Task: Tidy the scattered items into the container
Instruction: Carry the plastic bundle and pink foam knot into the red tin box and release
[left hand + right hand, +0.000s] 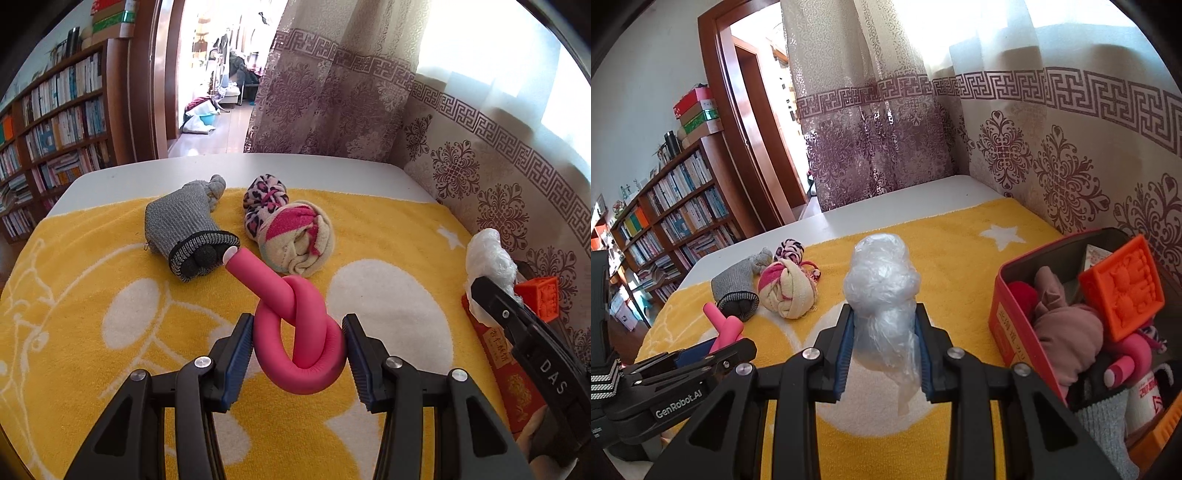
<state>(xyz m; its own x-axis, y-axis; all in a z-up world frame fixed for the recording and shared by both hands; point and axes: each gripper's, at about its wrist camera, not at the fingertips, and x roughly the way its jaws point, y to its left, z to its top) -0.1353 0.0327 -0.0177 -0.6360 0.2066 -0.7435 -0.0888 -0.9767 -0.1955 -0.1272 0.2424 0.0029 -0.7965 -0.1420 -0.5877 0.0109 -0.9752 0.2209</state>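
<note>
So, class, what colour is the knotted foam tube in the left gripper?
Pink: the knotted foam tube, seen best from the left wrist.

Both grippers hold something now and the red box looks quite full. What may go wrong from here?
1. The red box is already heaped, with the orange block sitting high, so new items may spill out.
2. The left gripper squeezes only the loop of the pink foam knot; it may spring free.
3. The plastic bag wad in the right gripper may slip.

Bookshelf (55,122) at left; doorway (218,74) upper centre; patterned curtain (1071,147) at right; yellow towel (92,295) covering white tabletop (295,170).
</note>
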